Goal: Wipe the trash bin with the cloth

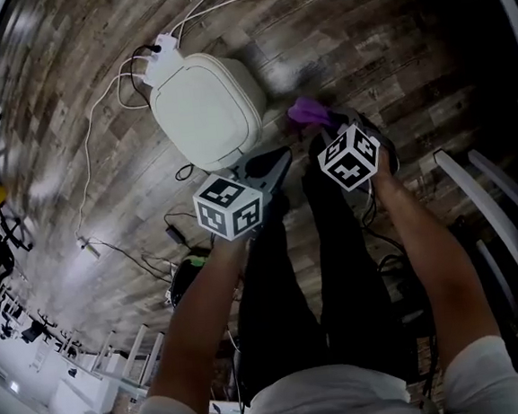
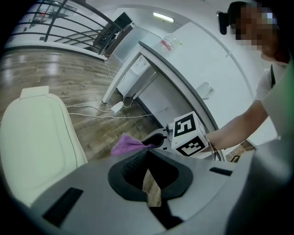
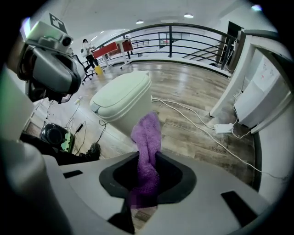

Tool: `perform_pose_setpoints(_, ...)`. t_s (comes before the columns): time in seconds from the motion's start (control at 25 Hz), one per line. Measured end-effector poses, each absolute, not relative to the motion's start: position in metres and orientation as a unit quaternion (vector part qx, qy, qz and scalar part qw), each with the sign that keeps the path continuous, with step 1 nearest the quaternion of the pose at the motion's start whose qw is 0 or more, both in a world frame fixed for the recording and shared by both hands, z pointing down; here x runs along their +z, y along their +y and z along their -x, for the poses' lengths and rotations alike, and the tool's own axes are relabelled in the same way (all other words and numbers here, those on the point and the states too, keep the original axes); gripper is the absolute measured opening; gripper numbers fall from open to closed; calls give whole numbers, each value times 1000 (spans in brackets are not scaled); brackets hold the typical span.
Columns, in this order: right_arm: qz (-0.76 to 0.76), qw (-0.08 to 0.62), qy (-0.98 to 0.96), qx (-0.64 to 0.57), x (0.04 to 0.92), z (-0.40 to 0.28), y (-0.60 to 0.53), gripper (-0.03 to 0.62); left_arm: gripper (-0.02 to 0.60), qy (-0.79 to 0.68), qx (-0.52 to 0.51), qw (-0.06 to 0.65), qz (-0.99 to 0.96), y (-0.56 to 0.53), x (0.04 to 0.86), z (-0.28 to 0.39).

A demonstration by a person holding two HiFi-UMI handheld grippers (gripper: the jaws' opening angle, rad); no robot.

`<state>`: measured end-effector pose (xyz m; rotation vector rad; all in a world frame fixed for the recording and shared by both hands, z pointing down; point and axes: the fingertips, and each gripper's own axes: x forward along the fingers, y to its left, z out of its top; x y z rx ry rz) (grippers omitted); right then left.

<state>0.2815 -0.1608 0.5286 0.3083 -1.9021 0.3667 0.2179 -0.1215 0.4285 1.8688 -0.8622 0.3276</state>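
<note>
Head view: the cream trash bin stands lid-down on the wood floor, the left gripper just beside it.

Left gripper view: jaws together, nothing in them, bin to their left.

Right gripper view: the right gripper is clamped on the purple cloth, which hangs near the bin, not touching it.

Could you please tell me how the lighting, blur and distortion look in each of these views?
Head view: dim, floorboards bowed by the lens, left edge smeared, cloth blurred. Left gripper view: bright walls, ceiling lamp glaring, trash bin washed out. Right gripper view: evenly lit, cloth sharp, railing curved.
</note>
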Motion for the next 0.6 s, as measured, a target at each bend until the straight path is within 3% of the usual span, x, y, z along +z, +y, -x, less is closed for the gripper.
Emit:
perform_pose_setpoints(0.28,-122,544,-816,154,525,-290,-195,98,5,-376,145,472,-784,-164,404,-213)
perform_pose_setpoints(0.6,-128,528,-825,154,525,-246,-243,98,5,-373,178,419,-808,-212,395,-150)
